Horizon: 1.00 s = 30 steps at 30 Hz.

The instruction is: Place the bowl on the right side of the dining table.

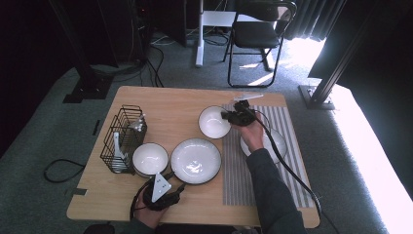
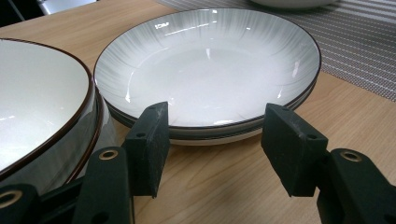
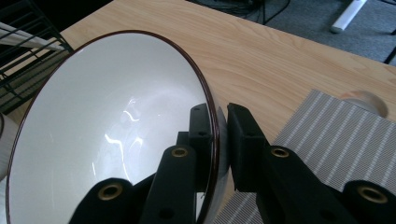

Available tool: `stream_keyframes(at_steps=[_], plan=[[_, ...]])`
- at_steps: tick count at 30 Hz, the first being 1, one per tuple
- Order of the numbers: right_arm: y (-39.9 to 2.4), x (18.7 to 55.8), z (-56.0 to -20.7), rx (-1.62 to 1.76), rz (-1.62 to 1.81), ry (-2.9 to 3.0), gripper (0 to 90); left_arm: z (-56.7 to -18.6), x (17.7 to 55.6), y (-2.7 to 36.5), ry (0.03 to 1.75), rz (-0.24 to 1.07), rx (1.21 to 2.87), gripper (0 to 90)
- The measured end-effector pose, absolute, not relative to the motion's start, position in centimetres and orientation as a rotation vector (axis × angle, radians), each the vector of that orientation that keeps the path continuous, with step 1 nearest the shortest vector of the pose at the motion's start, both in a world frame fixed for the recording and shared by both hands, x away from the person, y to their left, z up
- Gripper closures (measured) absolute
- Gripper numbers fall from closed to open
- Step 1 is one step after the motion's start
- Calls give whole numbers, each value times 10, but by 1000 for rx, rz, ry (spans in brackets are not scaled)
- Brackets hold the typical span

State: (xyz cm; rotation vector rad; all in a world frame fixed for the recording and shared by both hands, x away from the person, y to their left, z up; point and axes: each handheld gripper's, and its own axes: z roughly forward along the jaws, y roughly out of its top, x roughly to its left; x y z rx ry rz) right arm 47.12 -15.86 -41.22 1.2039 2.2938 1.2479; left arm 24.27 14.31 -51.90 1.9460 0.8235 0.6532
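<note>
Right gripper (image 3: 217,140): jaws clamped on the rim of a white bowl (image 1: 213,122) at the striped mat's (image 1: 287,122) left edge, placement unfinished; left gripper (image 2: 215,144): jaws apart, empty, before the shallow plate (image 2: 210,70) left of the mat on the surface (image 1: 175,105).

White bowl (image 3: 107,135) with brown rim; grey-striped mat (image 3: 345,140).
</note>
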Motion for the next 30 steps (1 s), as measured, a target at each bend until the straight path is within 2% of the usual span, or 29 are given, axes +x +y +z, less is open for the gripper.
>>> stream_keyframes(at_steps=[30], plan=[[-254,457,-433,1418,1162,2143,807,-519,243,143,823,650,1950,430]])
